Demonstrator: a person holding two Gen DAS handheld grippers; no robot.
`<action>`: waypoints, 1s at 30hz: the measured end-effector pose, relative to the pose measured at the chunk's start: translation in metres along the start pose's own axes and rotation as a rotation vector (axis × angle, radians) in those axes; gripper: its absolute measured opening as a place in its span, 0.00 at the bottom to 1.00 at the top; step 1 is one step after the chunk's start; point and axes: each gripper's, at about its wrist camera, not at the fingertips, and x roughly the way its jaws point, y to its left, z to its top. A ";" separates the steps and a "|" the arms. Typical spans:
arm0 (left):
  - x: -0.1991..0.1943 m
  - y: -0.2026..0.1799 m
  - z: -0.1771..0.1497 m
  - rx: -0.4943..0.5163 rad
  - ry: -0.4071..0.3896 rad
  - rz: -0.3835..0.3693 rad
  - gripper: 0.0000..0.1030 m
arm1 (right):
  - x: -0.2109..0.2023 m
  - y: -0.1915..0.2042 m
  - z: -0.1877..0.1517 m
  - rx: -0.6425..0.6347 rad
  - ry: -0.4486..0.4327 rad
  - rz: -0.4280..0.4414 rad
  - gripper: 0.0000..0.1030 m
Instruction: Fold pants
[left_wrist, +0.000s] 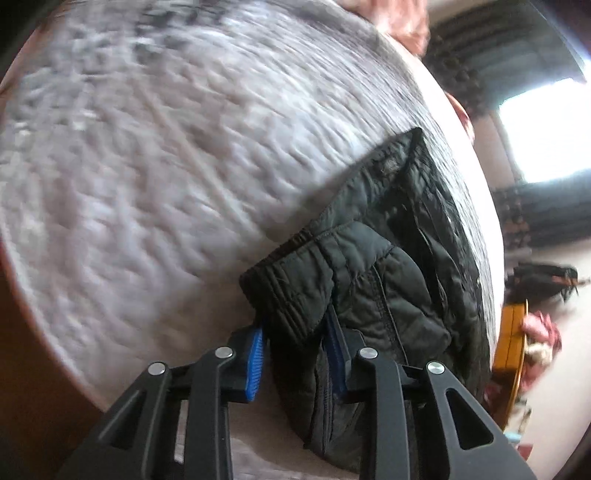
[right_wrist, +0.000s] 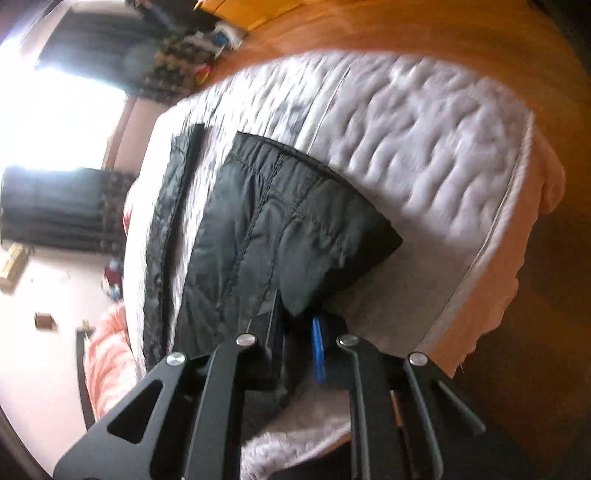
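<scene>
Black quilted pants (left_wrist: 399, 266) lie on a fluffy grey-white blanket (left_wrist: 166, 166) on a bed. In the left wrist view my left gripper (left_wrist: 295, 347) is shut on the elastic waistband corner, with the blue pads on either side of the fabric. In the right wrist view the pants (right_wrist: 266, 236) stretch away from the camera, and my right gripper (right_wrist: 295, 343) is shut on another edge of them near the seam. The fabric is lifted slightly at both grips. A separate strip of the pants (right_wrist: 173, 206) lies to the left.
The blanket (right_wrist: 424, 140) covers the bed, with a pink cover (right_wrist: 491, 306) under it at the edge. A bright window (right_wrist: 55, 122), dark curtains and scattered items on the floor (right_wrist: 44, 321) lie beyond the bed. An orange wooden surface (right_wrist: 369, 33) is behind.
</scene>
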 end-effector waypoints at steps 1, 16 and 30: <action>-0.001 0.010 0.003 -0.016 0.003 0.017 0.29 | 0.009 0.002 -0.007 -0.016 0.024 -0.016 0.11; -0.037 -0.058 0.023 0.305 -0.093 0.142 0.94 | 0.010 0.121 -0.036 -0.590 -0.027 -0.343 0.78; 0.075 -0.206 0.164 0.601 0.090 0.091 0.96 | 0.084 0.207 0.044 -0.716 0.244 -0.206 0.91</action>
